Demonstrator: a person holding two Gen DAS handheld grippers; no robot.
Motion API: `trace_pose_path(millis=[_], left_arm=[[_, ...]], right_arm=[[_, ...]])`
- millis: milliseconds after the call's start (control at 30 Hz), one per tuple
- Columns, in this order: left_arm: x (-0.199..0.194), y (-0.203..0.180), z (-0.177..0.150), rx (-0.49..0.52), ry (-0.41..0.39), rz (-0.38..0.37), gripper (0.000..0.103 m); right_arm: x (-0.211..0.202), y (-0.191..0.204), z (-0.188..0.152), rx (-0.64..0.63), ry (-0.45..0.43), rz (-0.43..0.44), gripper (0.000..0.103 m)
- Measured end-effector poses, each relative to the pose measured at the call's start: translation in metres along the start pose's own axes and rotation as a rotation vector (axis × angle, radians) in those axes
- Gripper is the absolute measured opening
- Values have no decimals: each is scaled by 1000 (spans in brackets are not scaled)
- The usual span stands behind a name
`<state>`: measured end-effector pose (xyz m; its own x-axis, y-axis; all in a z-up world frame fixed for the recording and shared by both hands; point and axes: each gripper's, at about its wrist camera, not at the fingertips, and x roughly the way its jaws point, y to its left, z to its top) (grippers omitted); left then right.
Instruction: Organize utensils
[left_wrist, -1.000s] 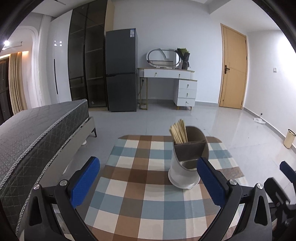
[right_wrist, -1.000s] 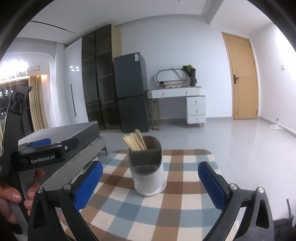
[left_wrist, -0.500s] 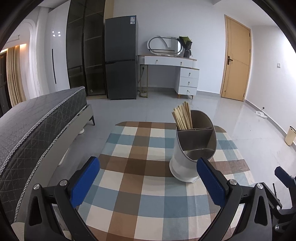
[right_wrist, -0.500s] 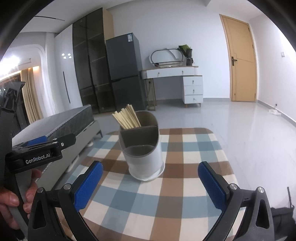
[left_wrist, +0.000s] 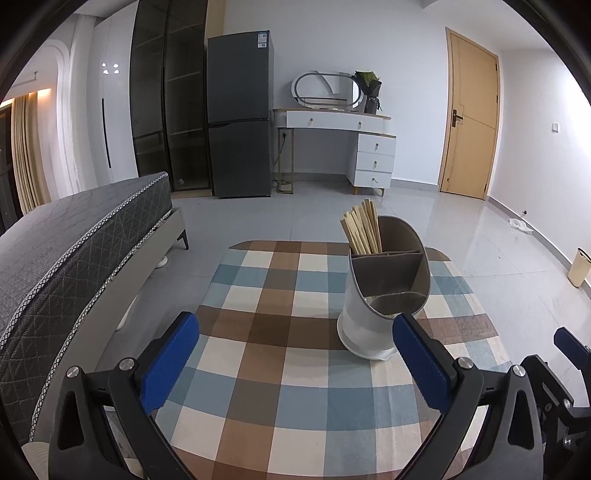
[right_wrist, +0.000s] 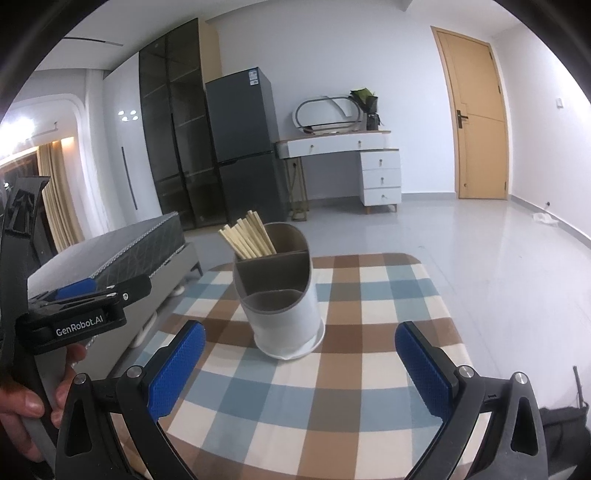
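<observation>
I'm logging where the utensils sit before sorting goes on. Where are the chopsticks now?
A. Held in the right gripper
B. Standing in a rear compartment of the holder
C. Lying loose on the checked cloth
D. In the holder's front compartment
B: the chopsticks stand bunched in a rear left compartment of the holder, behind its divider, while the front compartment looks empty and both grippers are open and hold nothing.

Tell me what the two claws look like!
Both claws are black frames with silver screws and two fingers tipped by bumpy blue pads. The left claw and right claw match. Seen from the right camera, the left claw's side carries white lettering, "GenRobot.AI", and a person's hand wraps its grey handle.
</observation>
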<state>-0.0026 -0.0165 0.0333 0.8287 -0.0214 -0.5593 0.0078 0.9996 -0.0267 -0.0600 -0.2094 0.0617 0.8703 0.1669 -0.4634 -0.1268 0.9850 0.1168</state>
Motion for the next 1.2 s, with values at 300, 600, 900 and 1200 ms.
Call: trace_pose_path(millis=[300,600,900,1200], left_arm=[[-1,-1,1,0,-14,-2,102],[0,-1,1,-12,-10,-3,102],[2,1,1,-20,3,-11,102],[1,-2,-1,0,-9,-7,102]], right_arm=[[0,1,-1,-2,-8,-5,103],[2,1,-1,-8,-4,-13,103],[2,2,-2,-8,-2,-12,103],[3,2,-3,-12,2,-15,103]])
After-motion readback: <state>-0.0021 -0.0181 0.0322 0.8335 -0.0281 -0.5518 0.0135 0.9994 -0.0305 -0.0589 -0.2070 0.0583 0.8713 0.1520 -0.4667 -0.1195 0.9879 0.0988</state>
